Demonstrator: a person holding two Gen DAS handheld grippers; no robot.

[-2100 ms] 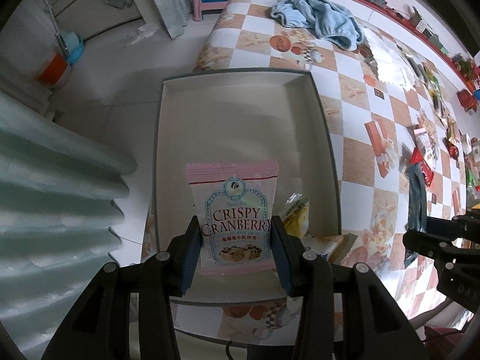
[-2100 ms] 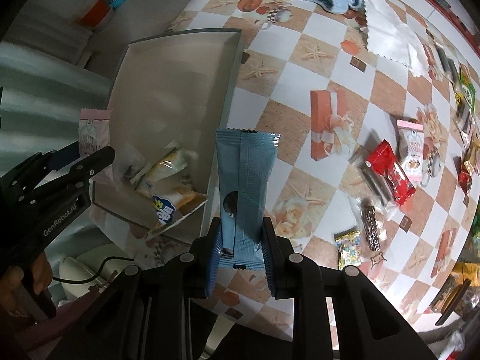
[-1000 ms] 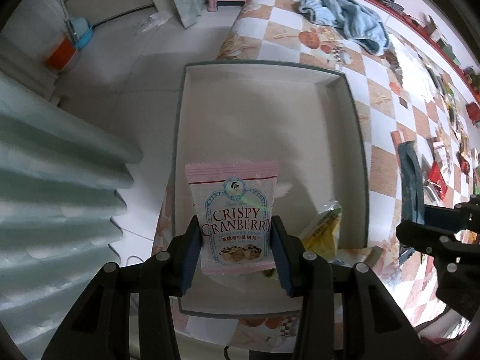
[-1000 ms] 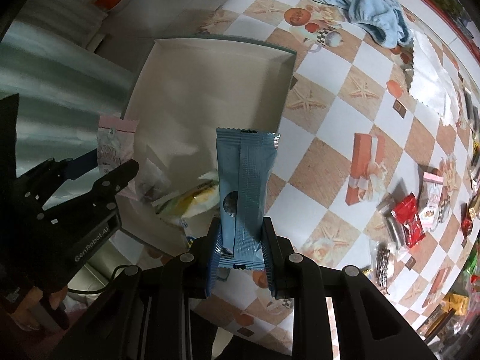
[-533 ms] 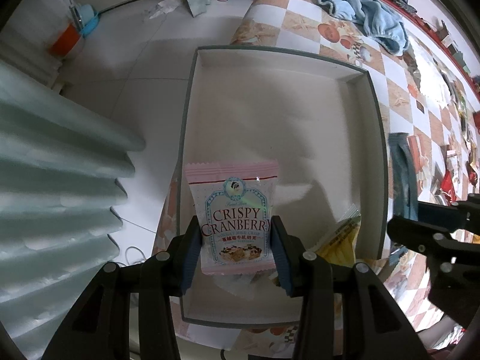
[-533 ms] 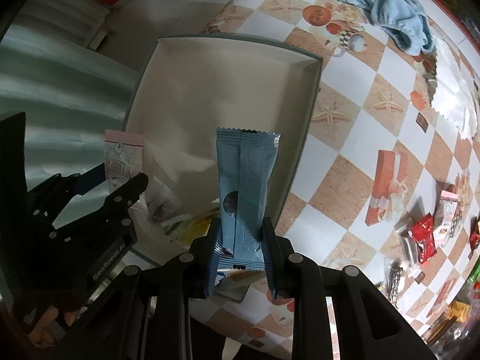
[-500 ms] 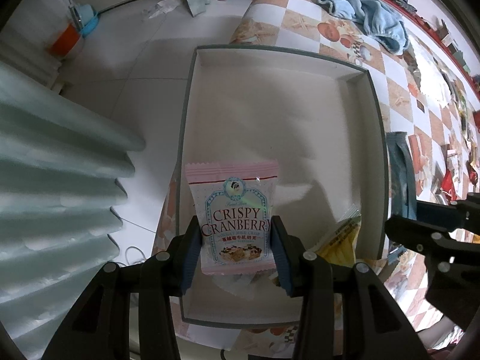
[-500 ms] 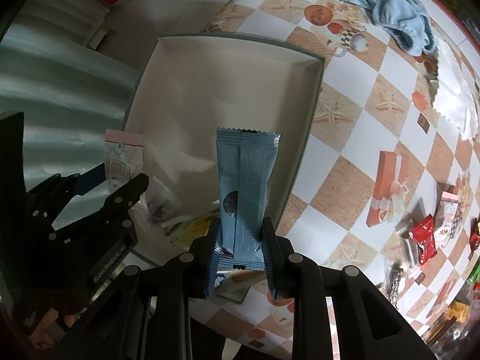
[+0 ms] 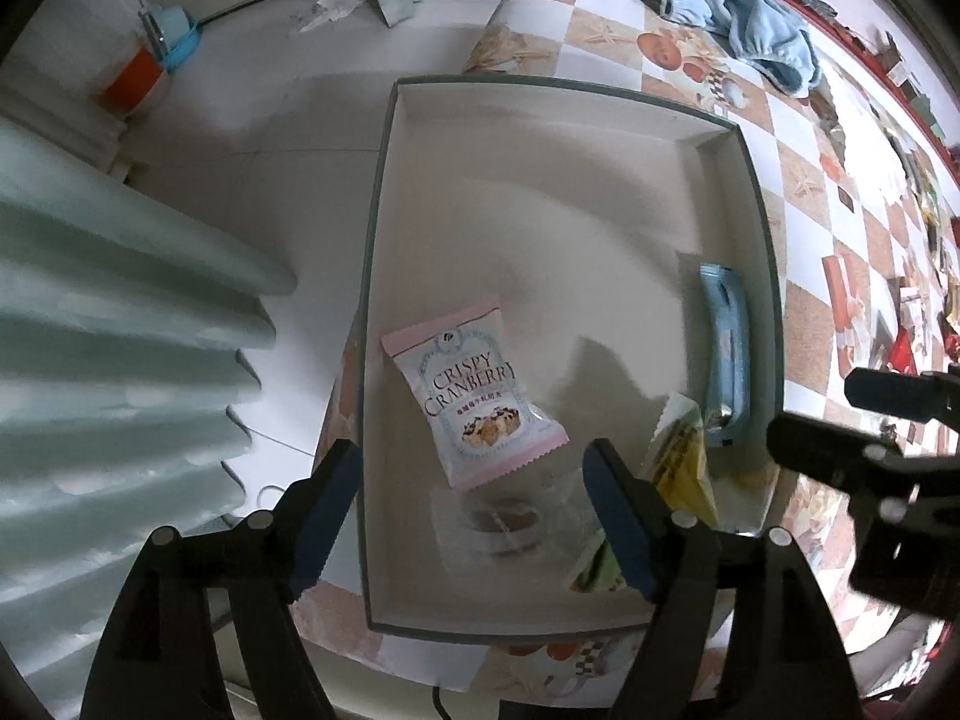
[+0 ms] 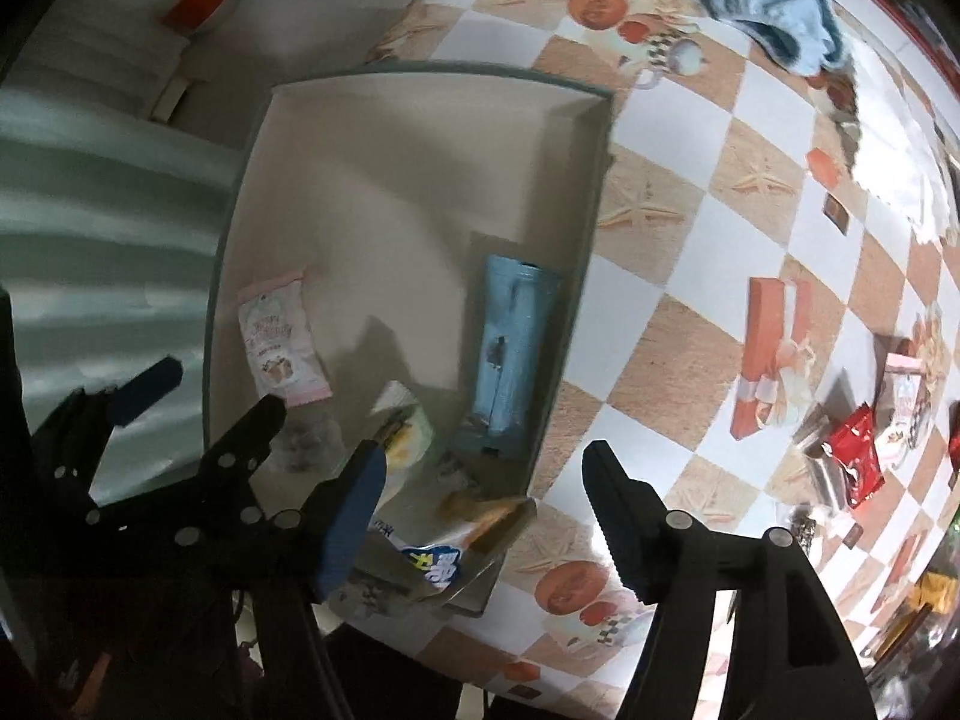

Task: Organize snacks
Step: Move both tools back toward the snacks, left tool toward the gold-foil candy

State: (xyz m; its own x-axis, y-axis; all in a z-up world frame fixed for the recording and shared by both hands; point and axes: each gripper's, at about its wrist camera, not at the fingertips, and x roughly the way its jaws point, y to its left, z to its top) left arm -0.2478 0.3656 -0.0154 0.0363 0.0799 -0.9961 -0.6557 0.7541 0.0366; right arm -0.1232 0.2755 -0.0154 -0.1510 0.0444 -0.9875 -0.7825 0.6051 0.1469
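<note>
A pink-edged Crispy Cranberry packet [image 9: 474, 396] [image 10: 279, 342] lies tilted inside the shallow grey box [image 9: 540, 102] [image 10: 420, 75], free of my left gripper [image 9: 474, 510], whose jaws are opening with nothing between them. A long blue packet [image 9: 723, 348] [image 10: 510, 354] rests against the box's right wall. My right gripper [image 10: 480, 510] hangs over the box's near right corner, its jaws opening and empty. A yellow packet [image 9: 681, 456] [image 10: 408, 426] and a clear-wrapped snack [image 9: 504, 522] sit at the box's near end. The right gripper's fingers [image 9: 840, 450] show at the right in the left wrist view.
The box stands at the left end of a checkered tablecloth [image 10: 690, 252]. Several loose snacks [image 10: 852, 462] lie at the right. A blue towel [image 9: 738, 24] is bunched at the far end. Left of the table are floor, a pale curtain [image 9: 120, 330] and an orange bucket [image 9: 132, 84].
Both grippers have opened and let go. The cranberry packet has dropped into the box's left side; the blue packet has dropped along its right wall.
</note>
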